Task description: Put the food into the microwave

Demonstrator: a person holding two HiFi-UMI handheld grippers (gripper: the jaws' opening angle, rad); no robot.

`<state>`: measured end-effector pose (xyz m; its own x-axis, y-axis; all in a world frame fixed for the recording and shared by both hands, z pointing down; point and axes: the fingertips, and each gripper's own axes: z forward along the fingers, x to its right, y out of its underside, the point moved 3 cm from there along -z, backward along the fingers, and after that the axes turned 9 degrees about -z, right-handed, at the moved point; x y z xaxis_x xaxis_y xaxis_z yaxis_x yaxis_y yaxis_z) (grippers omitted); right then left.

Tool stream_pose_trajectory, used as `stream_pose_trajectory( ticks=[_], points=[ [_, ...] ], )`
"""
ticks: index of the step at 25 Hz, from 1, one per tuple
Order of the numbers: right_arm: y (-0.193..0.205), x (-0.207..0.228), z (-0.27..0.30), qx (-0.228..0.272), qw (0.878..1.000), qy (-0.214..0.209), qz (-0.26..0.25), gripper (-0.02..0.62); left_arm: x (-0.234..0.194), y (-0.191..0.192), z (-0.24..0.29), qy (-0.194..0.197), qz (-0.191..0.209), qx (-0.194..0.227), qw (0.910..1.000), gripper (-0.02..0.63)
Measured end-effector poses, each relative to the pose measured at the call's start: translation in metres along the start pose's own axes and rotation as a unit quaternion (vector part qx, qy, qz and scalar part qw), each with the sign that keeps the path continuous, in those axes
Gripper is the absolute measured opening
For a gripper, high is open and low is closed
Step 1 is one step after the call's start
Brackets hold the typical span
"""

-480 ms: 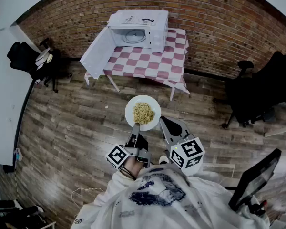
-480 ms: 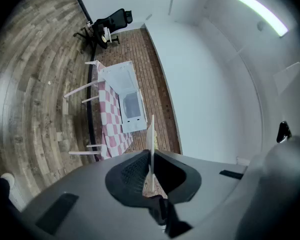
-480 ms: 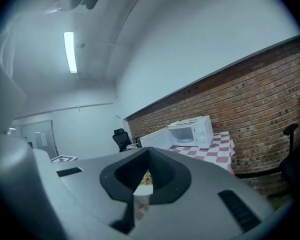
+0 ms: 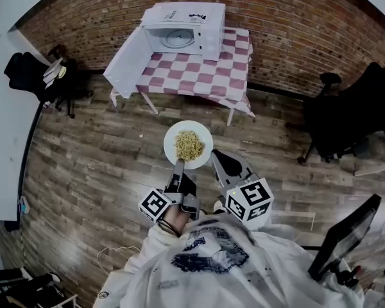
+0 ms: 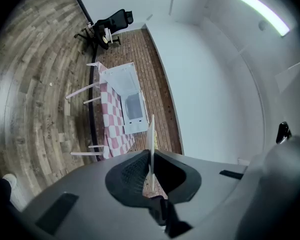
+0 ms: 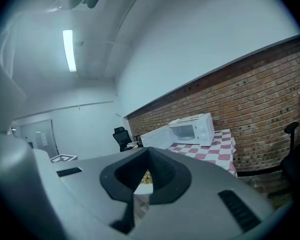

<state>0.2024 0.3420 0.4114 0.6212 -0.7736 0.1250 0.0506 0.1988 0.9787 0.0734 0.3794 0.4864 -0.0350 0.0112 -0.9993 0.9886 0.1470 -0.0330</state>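
A white plate (image 4: pixel 199 131) with a heap of noodles (image 4: pixel 189 145) is held above the wooden floor. My left gripper (image 4: pixel 178 167) is shut on its near rim; in the left gripper view the plate (image 5: pixel 151 134) stands edge-on between the jaws of the left gripper (image 5: pixel 151 159). My right gripper (image 4: pixel 217 157) is shut and holds nothing, just right of the plate. Past the right gripper (image 6: pixel 148 159) the noodles (image 6: pixel 146 176) show. The white microwave (image 4: pixel 183 23) stands on the checked table (image 4: pixel 199 76), its door (image 4: pixel 125 59) swung open to the left.
Black office chairs stand at the left (image 4: pixel 35 76) and right (image 4: pixel 346 117) by the brick wall (image 4: pixel 295 37). A white wall (image 4: pixel 3 127) runs down the left. A dark monitor (image 4: pixel 343 236) sits at lower right. Wooden floor lies between me and the table.
The plate and both grippers have moved a little forward toward the table. The left gripper's hold on the rim is unchanged.
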Motion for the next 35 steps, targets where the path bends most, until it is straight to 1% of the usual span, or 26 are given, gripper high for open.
stream_pose_trajectory(
  ticks=[3,11,13,15,18,21,27,31,35],
  points=[
    [-0.002,-0.001,-0.002,0.004,1.0,-0.003,0.002,0.012,0.002,0.003,-0.001,0.003,-0.008,-0.002,1.0,0.028],
    [-0.001,0.002,-0.012,0.009,1.0,-0.013,0.004,0.012,0.002,0.015,-0.001,0.0,-0.002,0.0,1.0,0.028],
    [0.0,0.006,-0.015,0.01,1.0,-0.017,0.006,0.012,0.0,0.018,-0.002,-0.006,0.009,0.002,0.9999,0.028],
    [0.0,0.011,-0.019,0.011,1.0,-0.021,0.007,0.012,0.003,0.024,0.0,0.001,0.005,0.008,1.0,0.028],
    [0.003,0.018,-0.023,0.012,1.0,-0.026,0.01,0.012,-0.001,0.03,0.0,-0.007,0.009,0.016,0.9998,0.028],
    [0.007,0.024,-0.026,0.011,0.999,-0.029,0.015,0.012,0.002,0.037,0.0,0.001,0.004,0.019,0.9998,0.028],
    [0.006,0.029,-0.021,0.013,0.999,-0.033,0.015,0.012,0.002,0.029,0.004,0.004,0.01,0.032,0.9994,0.028],
    [0.01,0.033,-0.009,0.006,0.999,-0.032,0.014,0.012,-0.003,0.024,0.016,0.004,0.006,0.026,0.9996,0.028],
    [0.012,0.04,0.013,-0.002,1.0,-0.025,0.012,0.012,-0.01,0.007,0.033,0.006,-0.004,0.022,0.9997,0.028]
  ],
)
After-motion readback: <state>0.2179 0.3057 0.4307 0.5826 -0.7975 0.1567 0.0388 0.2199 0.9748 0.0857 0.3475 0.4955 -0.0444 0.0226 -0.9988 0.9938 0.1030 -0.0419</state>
